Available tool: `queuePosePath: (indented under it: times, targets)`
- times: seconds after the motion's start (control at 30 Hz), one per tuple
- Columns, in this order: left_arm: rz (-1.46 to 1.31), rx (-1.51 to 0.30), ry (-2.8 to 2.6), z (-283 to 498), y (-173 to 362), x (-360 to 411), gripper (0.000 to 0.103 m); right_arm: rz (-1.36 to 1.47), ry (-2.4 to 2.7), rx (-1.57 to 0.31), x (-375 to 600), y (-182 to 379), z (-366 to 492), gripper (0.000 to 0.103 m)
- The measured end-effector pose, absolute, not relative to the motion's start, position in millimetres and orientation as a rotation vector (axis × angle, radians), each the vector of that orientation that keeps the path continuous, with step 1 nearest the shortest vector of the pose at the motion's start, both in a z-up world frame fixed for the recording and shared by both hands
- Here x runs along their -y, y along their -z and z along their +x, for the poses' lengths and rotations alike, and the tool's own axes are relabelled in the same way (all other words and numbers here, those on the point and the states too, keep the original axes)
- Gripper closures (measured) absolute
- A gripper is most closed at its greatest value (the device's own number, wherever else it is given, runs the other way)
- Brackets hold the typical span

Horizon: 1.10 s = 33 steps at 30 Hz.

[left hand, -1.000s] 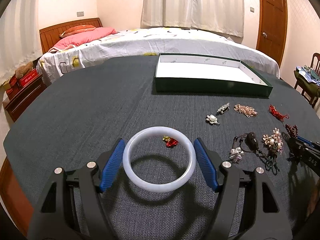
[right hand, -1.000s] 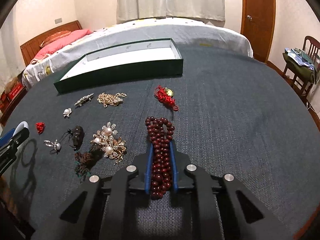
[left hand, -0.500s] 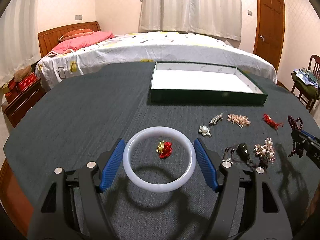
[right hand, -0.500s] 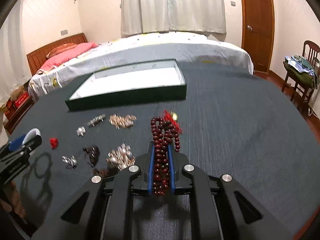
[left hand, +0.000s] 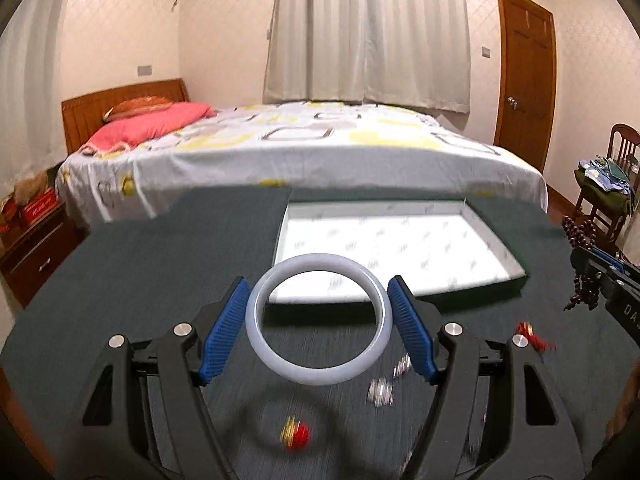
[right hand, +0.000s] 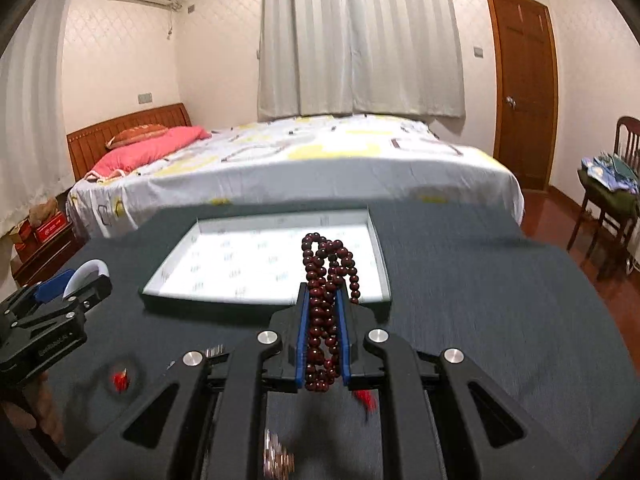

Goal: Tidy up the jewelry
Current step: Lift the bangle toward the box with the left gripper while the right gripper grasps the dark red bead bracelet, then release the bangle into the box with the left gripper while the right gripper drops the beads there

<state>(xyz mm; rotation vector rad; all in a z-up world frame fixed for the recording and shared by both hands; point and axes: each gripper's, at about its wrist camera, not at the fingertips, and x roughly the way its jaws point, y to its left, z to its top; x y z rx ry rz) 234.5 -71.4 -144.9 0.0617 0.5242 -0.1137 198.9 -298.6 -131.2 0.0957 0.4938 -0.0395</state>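
Note:
My left gripper [left hand: 319, 325] is shut on a white jade bangle [left hand: 280, 354], held above the dark table just in front of the green tray with a white lining [left hand: 400, 256]. My right gripper [right hand: 323, 320] is shut on a dark red bead bracelet [right hand: 325, 280], held above the table before the tray's near right corner [right hand: 384, 300]. The tray holds nothing. Each gripper shows in the other's view: the right one [left hand: 600, 280], the left one [right hand: 60, 300]. Small jewelry pieces lie blurred on the table below: a red and gold charm [left hand: 296, 434], a silver brooch [left hand: 380, 390], a red tassel [left hand: 534, 336].
The dark table [left hand: 140, 260] is round; its far edge lies just past the tray. A bed [left hand: 300, 148] stands behind it, a nightstand [left hand: 36, 240] at the left, a chair with clothes [left hand: 608, 184] and a door [left hand: 524, 80] at the right.
Both grippers have risen and moved forward toward the tray with the bangle and the beads. The loose jewelry has slid down to the bottom of both views.

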Motion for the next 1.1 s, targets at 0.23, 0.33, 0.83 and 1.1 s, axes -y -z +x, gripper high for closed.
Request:
queuePosePath:
  times: [0.23, 0.33, 0.83, 1.1]
  targets:
    - [0.04, -0.529, 0.153, 302, 142, 103, 0.033, 0.089, 0.025, -0.457, 304, 127, 257, 0.09]
    - [0.045, -0.553, 0.172, 328, 151, 121, 0.033, 0.091, 0.025, -0.477, 310, 136, 281, 0.09]
    - [0.096, -0.824, 0.198, 383, 220, 152, 0.033, 0.103, 0.041, -0.744, 321, 206, 328, 0.09]
    - [0.116, -0.86, 0.191, 384, 236, 153, 0.032, 0.109, 0.046, -0.797, 322, 215, 333, 0.082]
